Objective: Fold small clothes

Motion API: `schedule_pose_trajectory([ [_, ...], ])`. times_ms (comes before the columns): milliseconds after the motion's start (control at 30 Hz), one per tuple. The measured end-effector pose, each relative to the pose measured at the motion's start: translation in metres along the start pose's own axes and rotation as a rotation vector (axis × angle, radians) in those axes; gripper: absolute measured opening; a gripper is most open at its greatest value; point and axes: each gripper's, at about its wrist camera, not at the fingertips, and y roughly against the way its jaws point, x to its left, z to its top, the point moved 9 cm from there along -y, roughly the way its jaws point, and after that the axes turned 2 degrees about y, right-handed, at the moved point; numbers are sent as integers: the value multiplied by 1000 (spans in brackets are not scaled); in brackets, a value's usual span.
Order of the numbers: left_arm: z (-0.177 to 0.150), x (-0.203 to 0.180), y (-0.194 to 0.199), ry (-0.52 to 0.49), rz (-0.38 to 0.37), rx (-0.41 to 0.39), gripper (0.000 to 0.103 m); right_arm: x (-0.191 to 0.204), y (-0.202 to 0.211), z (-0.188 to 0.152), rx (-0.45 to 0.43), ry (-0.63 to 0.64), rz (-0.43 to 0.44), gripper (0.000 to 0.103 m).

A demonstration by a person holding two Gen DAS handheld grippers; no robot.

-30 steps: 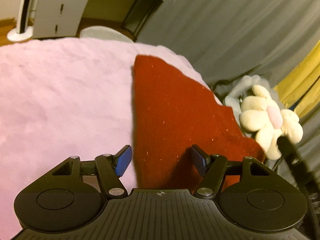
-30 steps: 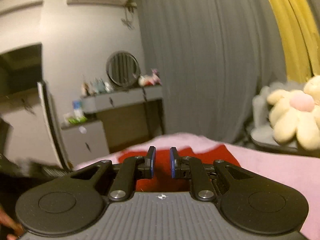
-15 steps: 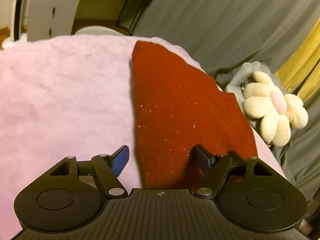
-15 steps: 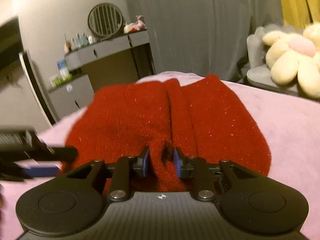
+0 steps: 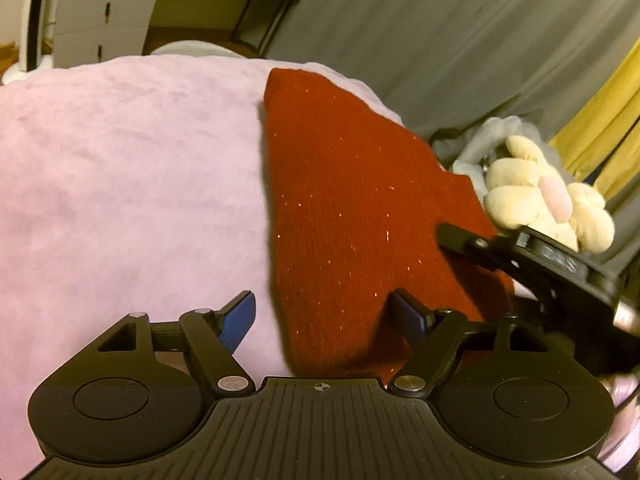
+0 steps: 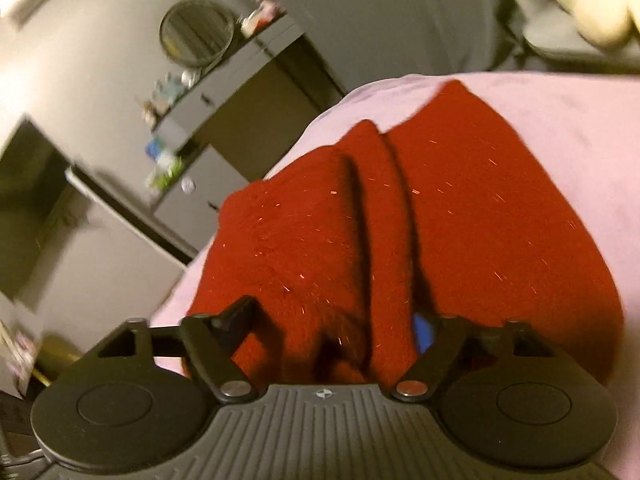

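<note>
Red knit garment (image 5: 352, 220) lies on the pink blanket (image 5: 120, 200), partly folded, with raised creases down its middle in the right wrist view. My left gripper (image 5: 326, 316) has its jaws opening, spread wide over the near edge — cloth sits between them but no pad presses it. My right gripper (image 6: 334, 328) is also opening, jaws astride the bunched near hem, nothing pinched. It shows in the left view too, coming in from the side by the plush flower (image 5: 548, 196). Judging the step: settle both grips on the near hem. I'd pinch only the top layer, both sides level — then lift evenly so the creases don't drag.
</note>
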Motion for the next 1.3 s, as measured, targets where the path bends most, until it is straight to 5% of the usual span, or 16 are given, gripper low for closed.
schedule_pose_trajectory([
  [33, -1, -1, 2, -13, 14, -1, 81, 8, 1, -1, 3, 45, -20, 35],
  [100, -4, -5, 11, -36, 28, 2, 81, 22, 4, 0, -16, 211, -117, 28],
  [200, -16, -14, 21, -90, 32, 14, 81, 40, 22, 7, -109, 413, -274, 24],
  [400, -32, -21, 5, -192, 118, 46, 80, 64, 69, 10, -346, 629, -458, 24],
  [633, -33, -35, -11, -222, 119, 62, 82, 6, 63, -10, -290, 686, -639, 24],
  [800, -39, -31, -27, -206, 121, 98, 82, -7, 54, -16, -283, 733, -666, 24],
  [933, -42, -27, -30, -198, 115, 110, 84, -32, 43, -12, -247, 654, -650, 25],
  [1033, -41, -22, -22, -190, 104, 100, 82, -30, 52, -5, -230, 636, -624, 33],
  [1300, -36, -1, -5, -92, 81, 67, 82, 36, 102, -13, -382, 553, -479, 36],
])
